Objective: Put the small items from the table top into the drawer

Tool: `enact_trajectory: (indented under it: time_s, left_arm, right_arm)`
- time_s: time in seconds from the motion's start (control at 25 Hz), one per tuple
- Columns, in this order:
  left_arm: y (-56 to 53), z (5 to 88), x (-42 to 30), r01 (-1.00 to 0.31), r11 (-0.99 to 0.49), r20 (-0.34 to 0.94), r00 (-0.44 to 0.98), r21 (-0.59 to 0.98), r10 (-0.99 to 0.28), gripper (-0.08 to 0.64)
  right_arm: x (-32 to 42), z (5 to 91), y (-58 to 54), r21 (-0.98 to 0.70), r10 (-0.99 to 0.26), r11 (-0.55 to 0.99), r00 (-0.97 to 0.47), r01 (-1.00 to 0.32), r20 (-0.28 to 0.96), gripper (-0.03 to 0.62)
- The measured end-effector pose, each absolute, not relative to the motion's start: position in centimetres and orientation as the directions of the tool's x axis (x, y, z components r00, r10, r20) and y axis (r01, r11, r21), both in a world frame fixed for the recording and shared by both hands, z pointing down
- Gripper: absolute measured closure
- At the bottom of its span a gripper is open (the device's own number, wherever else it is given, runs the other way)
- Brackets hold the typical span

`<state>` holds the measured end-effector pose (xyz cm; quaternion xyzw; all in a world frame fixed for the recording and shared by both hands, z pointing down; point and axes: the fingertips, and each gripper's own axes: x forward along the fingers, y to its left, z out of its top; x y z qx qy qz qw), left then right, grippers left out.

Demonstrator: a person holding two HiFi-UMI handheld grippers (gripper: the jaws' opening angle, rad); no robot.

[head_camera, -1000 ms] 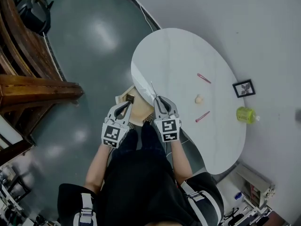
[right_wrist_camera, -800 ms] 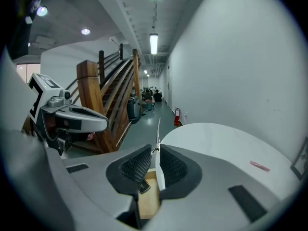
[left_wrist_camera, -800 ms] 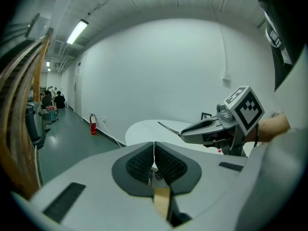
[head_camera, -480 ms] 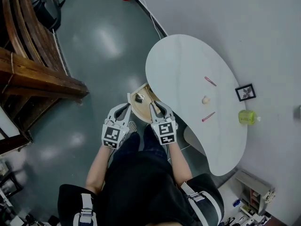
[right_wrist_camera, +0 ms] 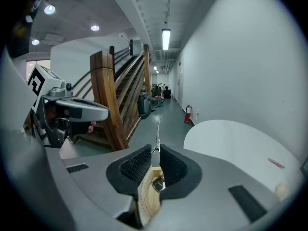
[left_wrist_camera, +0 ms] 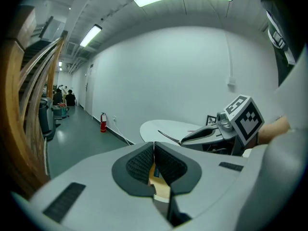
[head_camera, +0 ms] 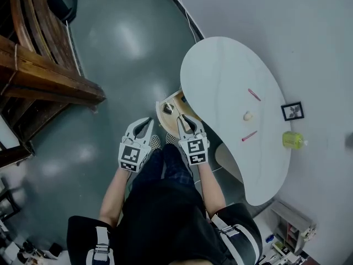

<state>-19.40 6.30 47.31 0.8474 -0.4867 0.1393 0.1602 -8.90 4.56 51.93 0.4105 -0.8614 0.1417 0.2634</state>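
My right jaws: the right gripper [right_wrist_camera: 155, 151] is almost closed, its pads pinching a thin metal clip [right_wrist_camera: 157, 131] that stands up out of them, a narrow prong pointing away from me.
My left jaws: the left gripper [left_wrist_camera: 154, 146] has its pads pressed together with nothing between them. In the head view it sits left of centre, beside the right one.
Where the clip is: in the head view my right jaws sit at the middle of the frame, over the near lip of the open drawer [head_camera: 164, 115], so I judge the clip is about to go in but is not yet released.
Done so far: one dark square piece [right_wrist_camera: 158, 183] already lies on the drawer's wooden floor, low in the right gripper view just behind my pads.
Left to do: on the white table [head_camera: 220, 70], at centre right of the head view, lie an upper pink stick [head_camera: 253, 94], a cream lump [head_camera: 248, 116] and a lower pink stick [head_camera: 249, 136], well apart from the drawer. I reckon about three more trips after this one.
Unsure: a green container [head_camera: 292, 140] and a small picture frame [head_camera: 292, 111] stand at the table's right edge. Whether they count as small items I cannot tell.
Hard to make out: the clip is too thin to see in the head view. Most of the drawer is cut off by my jaws and by the table edge, so anything else inside stays hidden.
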Motion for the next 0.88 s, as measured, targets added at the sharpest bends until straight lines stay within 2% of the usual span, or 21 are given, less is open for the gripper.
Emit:
enact_trajectory:
  time_s: [0.88]
  left_arm:
    - [4.8, 63.8, -18.2, -0.876, -0.393, 0.524, 0.482, 0.279, -0.703, 0.54]
  right_arm:
    - [-7.8, 71.0, 3.6, -0.131, -0.418, 0.666, -0.513, -0.735, 0.75, 0.518]
